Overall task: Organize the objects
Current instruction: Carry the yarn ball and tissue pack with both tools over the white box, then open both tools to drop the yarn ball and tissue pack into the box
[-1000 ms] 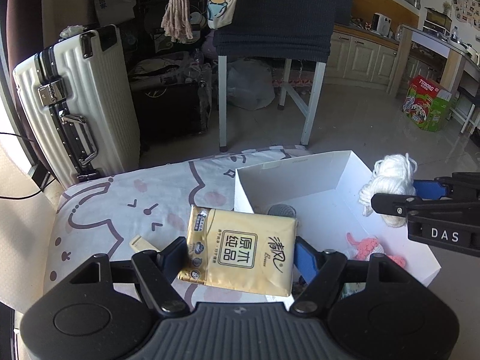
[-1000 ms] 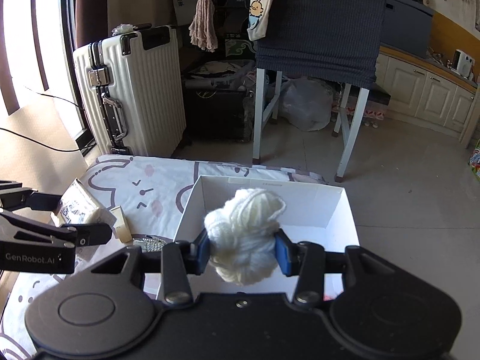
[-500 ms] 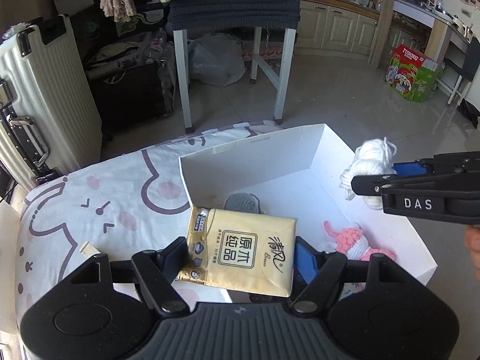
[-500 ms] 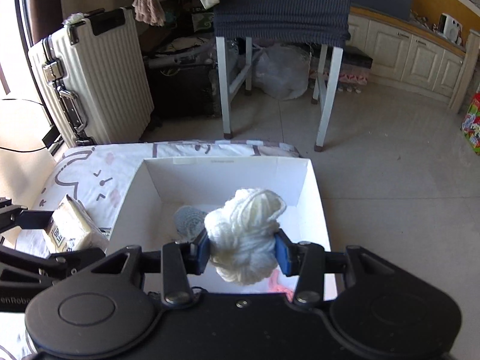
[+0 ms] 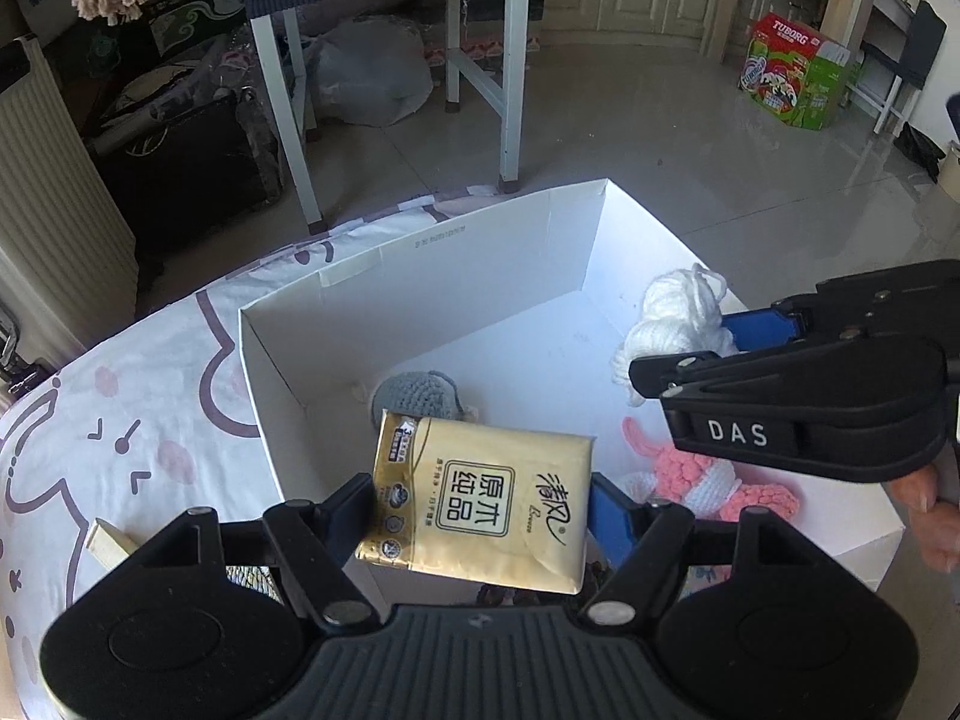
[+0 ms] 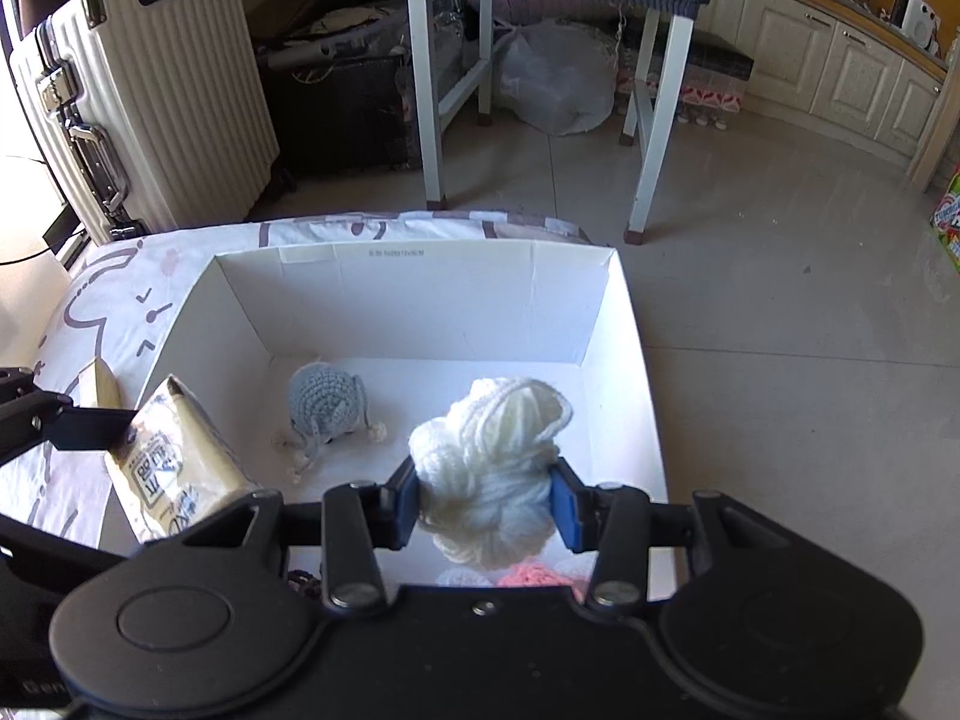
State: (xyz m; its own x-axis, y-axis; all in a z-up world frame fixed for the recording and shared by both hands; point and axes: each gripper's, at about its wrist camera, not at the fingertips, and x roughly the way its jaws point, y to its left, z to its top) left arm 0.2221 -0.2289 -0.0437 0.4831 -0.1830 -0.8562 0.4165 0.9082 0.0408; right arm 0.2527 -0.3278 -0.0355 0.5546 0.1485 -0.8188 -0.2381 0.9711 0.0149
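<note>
My left gripper (image 5: 480, 507) is shut on a gold tissue pack (image 5: 480, 504) and holds it over the near left rim of the white box (image 5: 456, 258). My right gripper (image 6: 485, 501) is shut on a ball of white yarn (image 6: 489, 462) above the box's right side; the yarn also shows in the left wrist view (image 5: 672, 324). Inside the box lie a grey crocheted toy (image 6: 327, 402) and a pink crocheted toy (image 5: 708, 480). The tissue pack also shows in the right wrist view (image 6: 174, 462).
The box (image 6: 420, 294) stands on a white cloth with cartoon prints (image 5: 120, 408). A small beige block (image 5: 108, 543) lies on the cloth left of the box. Beyond are a white suitcase (image 6: 150, 78), chair legs (image 6: 432, 120) and tiled floor.
Both grippers have moved forward over the box with their loads. The tissue pack and the yarn now hang above its inside.
</note>
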